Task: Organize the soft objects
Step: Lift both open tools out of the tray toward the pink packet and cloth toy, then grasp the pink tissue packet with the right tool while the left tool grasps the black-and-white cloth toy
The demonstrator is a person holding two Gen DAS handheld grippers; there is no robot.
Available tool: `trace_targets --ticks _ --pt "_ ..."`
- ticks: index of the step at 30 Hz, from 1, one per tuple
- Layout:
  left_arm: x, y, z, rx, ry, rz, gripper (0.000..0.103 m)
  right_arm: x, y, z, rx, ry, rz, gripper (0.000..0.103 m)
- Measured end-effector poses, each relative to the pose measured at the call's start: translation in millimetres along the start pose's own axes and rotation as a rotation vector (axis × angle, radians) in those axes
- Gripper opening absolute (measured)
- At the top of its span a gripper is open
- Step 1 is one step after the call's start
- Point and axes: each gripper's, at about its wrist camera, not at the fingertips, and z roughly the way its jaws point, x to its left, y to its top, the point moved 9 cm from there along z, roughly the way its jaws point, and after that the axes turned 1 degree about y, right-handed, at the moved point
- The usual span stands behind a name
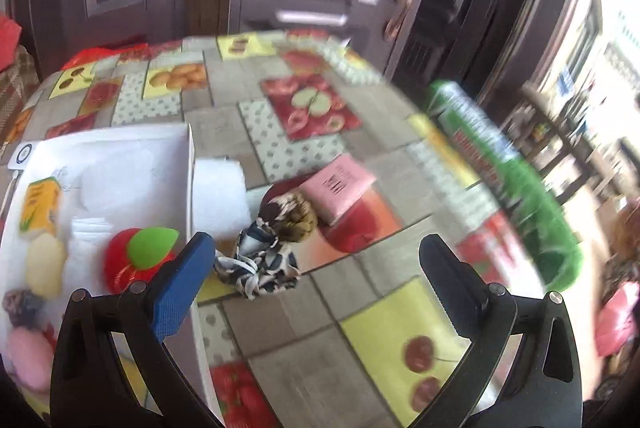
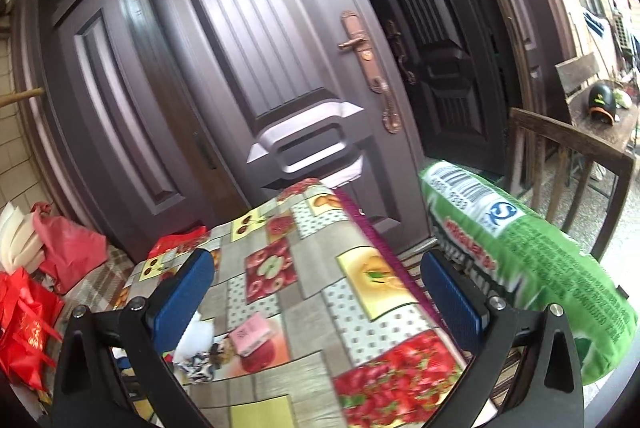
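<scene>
daylight from right, blown out | motion blur, left view | fisheye edges bent, dark corners

Box (image 1: pixel 120 144) at nine o'clock on table (image 1: pixel 280 308), scarf (image 1: pixel 260 260) just beside it, packet (image 1: pixel 338 186) at one o'clock of scarf, bag (image 1: pixel 500 164) at three.

Home entryway: panelled front door (image 2: pixel 280 68), fruit-print tablecloth (image 1: pixel 320 132), wooden chair (image 2: pixel 568 156).

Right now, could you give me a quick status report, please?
Left gripper open, empty, over table. Right gripper open, empty. Box part filled; scarf, pink sponge, white pad outside. Nothing blocking.
</scene>
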Motion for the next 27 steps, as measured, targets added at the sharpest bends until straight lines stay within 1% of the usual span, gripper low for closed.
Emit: trace_targets --ticks 3,5,6,10,11,13,14,15,17,18,19,23,24,26,27 --pt "6.0 -4.3 31.0 0.057 0.069 -0.004 0.102 -19.5 1.8 6.1 0.017 -0.019 0.024 0.103" --pt "10.3 -5.8 46.7 0.084 0.102 -0.007 0.102 -29.4 0.0 11.6 0.037 -0.025 0.034 0.103" --pt "13.0 -6.6 52.9 0.099 0.108 -0.010 0.102 -32.4 -0.4 14.7 0.046 -0.025 0.037 0.103" --pt "17.2 -15.4 74.4 0.173 0.093 -0.048 0.102 -38.0 -4.2 28.0 0.080 -0.009 0.039 0.103" --pt "15.9 -21.0 76.3 0.195 0.081 -0.060 0.102 -38.6 -5.0 33.0 0.089 -0.004 0.042 0.103" --pt "7.2 -30.6 73.4 0.214 0.045 -0.068 0.102 -37.5 -7.0 41.4 0.102 0.008 0.049 0.103" --pt "0.2 -36.6 70.2 0.226 0.015 -0.070 0.102 -36.3 -8.6 45.7 0.109 0.016 0.050 0.103" --pt "-9.3 -44.2 65.6 0.239 -0.034 -0.078 0.102 -34.1 -10.2 50.3 0.117 0.025 0.050 0.103" --pt "-31.5 -62.8 52.0 0.273 -0.172 -0.117 0.102 -27.3 -14.4 60.9 0.139 0.047 0.047 0.103" --pt "-37.2 -69.5 43.8 0.275 -0.203 -0.133 0.102 -21.6 -18.3 68.8 0.159 0.065 0.041 0.103" --pt "-39.0 -71.5 36.6 0.262 -0.199 -0.137 0.102 -16.0 -21.9 75.9 0.177 0.081 0.032 0.103" --pt "-20.9 -65.6 7.0 0.163 -0.095 -0.153 0.102 15.7 -43.6 113.1 0.273 0.141 -0.071 0.103" --pt "-17.2 -62.9 1.4 0.141 -0.064 -0.141 0.102 25.9 -53.6 126.3 0.312 0.152 -0.115 0.103" --pt "-11.8 -59.6 -5.4 0.121 -0.020 -0.107 0.102 41.6 -69.8 145.6 0.357 0.173 -0.176 0.103" --pt "-10.7 -59.3 -5.6 0.119 -0.010 -0.093 0.102 51.8 -80.1 156.9 0.379 0.187 -0.215 0.103"
